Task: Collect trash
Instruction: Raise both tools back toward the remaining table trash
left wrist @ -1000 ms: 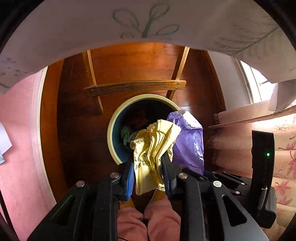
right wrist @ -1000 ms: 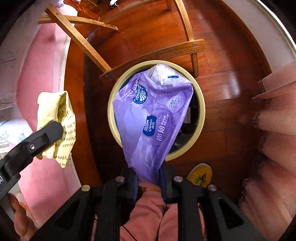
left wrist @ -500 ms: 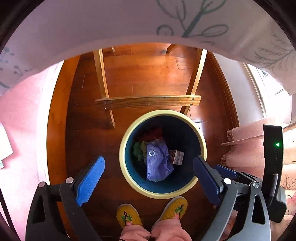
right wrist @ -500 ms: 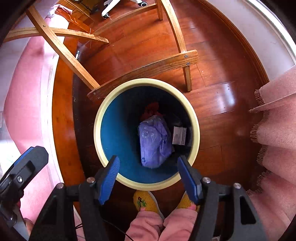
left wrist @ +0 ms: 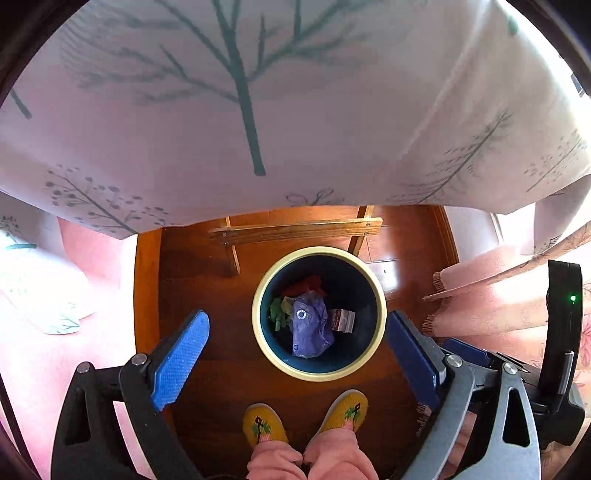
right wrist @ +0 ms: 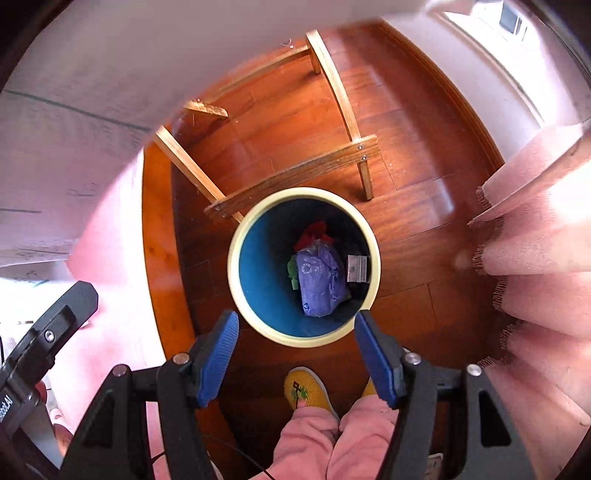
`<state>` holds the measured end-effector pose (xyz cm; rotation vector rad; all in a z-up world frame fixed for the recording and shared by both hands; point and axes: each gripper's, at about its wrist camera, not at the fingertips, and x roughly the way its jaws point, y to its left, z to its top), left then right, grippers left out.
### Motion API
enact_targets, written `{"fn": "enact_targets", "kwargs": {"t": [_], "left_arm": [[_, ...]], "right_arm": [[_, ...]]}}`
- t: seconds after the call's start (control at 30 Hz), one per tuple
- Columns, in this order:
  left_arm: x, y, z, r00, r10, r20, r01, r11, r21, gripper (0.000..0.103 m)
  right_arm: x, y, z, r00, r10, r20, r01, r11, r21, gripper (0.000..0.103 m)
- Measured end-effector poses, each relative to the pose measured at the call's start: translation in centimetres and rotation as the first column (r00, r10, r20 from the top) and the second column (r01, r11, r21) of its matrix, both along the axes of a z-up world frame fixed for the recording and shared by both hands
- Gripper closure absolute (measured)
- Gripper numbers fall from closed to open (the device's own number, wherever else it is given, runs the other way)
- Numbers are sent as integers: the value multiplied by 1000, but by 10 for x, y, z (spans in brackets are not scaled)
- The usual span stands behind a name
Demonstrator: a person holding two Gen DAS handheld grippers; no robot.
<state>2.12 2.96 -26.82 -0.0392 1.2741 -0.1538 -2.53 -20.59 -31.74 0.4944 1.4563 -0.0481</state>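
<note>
Reddish-brown wooden floorboards (right wrist: 406,122) carry one round bin (left wrist: 258,295) with a cream rim and a blue inside, standing just in front of a pale wooden table frame (right wrist: 295,177). A white cloth printed with grey trees (left wrist: 258,92) hangs over the frame, and pink fringed fabric (right wrist: 535,258) lies along the floor's right edge.

Inside the bin, one crumpled purple plastic bag (right wrist: 319,282) lies on top, with a green scrap (left wrist: 275,314) on its left, something red (right wrist: 314,232) behind it and one small printed packet (right wrist: 357,268) on its right.

Only the left wrist view shows the tree print clearly; only the right wrist view shows the frame's far legs and a window (right wrist: 509,18).

Both the left gripper (left wrist: 295,343) and the right gripper (right wrist: 295,339) hang above the bin with blue pads spread wide, grasping nothing. Two yellow slippers (left wrist: 264,424) stand at the bin's near side.
</note>
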Motion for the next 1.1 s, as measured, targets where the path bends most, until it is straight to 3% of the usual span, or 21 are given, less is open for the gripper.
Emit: {"fn": "enact_targets", "kwargs": {"t": [0.3, 0.63, 0.83, 1.1], "left_arm": [[-6, 13, 121, 993, -40, 107, 43, 999, -25, 2], [-1, 25, 252, 958, -89, 271, 107, 993, -50, 2], [13, 40, 302, 941, -99, 324, 118, 992, -40, 2], [38, 63, 330, 937, -98, 336, 114, 993, -28, 2]], "right_arm": [[-6, 4, 119, 993, -31, 110, 29, 999, 20, 36], [-1, 22, 241, 968, -6, 251, 12, 1000, -20, 36], [9, 26, 288, 942, -5, 336, 26, 998, -58, 36], [39, 33, 334, 900, -4, 436, 49, 994, -94, 36]]}}
